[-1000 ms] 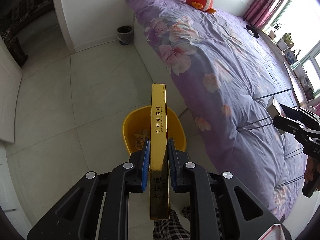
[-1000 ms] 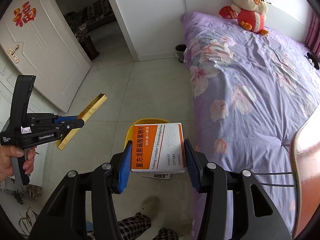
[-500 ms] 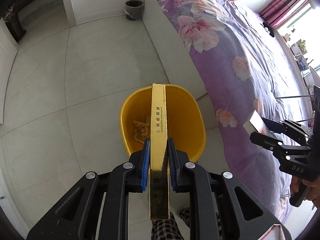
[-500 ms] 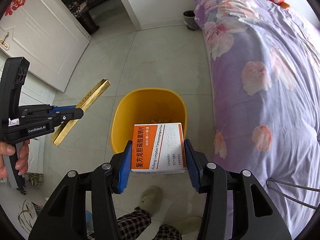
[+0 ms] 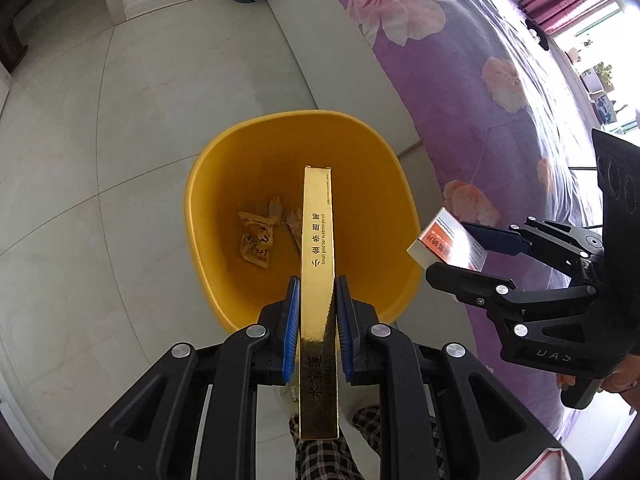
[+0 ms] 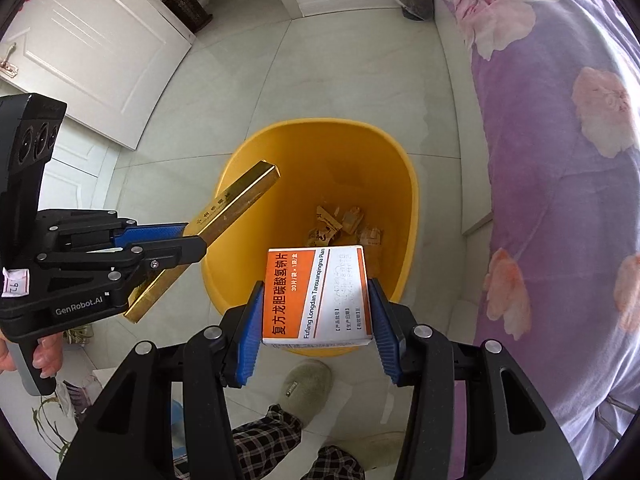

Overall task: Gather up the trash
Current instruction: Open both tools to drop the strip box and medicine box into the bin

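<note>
Pale floor tiles (image 5: 120, 128) run beside a bed (image 5: 480, 80) with a purple flowered cover, and a yellow bin (image 5: 208, 208) stands on the tiles next to it, a few crumpled wrappers (image 5: 256, 236) lying at its bottom. Left gripper (image 5: 316, 332) pinches a long gold box (image 5: 318, 280) near its middle, the far end reaching over the bin's mouth. Right gripper (image 6: 316, 320) clamps an orange-and-white pill box (image 6: 320, 292) across its width, held above the bin's near rim. Both pieces seem ready to drop, so the step in hand looks like the release over the bin. Next, each gripper needs only to spread its fingers; the pill box may want a small push forward first, lest it clip the rim.
</note>
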Motion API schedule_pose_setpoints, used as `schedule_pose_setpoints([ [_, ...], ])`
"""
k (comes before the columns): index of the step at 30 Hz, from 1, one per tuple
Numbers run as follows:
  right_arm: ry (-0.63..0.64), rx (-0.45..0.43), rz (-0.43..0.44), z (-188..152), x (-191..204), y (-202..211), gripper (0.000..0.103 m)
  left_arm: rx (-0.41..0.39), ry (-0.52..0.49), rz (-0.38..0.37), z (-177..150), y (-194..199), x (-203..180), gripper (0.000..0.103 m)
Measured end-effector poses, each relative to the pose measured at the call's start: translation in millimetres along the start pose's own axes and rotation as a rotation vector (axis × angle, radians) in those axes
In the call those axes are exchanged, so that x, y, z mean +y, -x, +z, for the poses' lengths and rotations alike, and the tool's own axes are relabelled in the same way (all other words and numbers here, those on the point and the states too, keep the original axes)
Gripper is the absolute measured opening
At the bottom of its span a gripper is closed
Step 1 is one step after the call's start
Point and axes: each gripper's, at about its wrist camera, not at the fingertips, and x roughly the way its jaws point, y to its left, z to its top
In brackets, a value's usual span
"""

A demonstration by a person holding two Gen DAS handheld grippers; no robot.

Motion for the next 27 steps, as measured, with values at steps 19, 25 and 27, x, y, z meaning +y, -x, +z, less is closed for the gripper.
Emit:
schedule_pose_setpoints([
  [19,-0.079,-0.076,0.019,-4,-24,9,0.071,0.013,0.041,0.051,-7,-21,2,0.057],
  [25,-0.139,-0.119,0.024,-11,-30,25,0.071,0.015,0.054,0.06,-10,-19,0,0.064],
  [27,-0.156,-0.13,0.026,-14,-31,30,0.071,0.019,0.055,0.062,-12,-19,0,0.064],
])
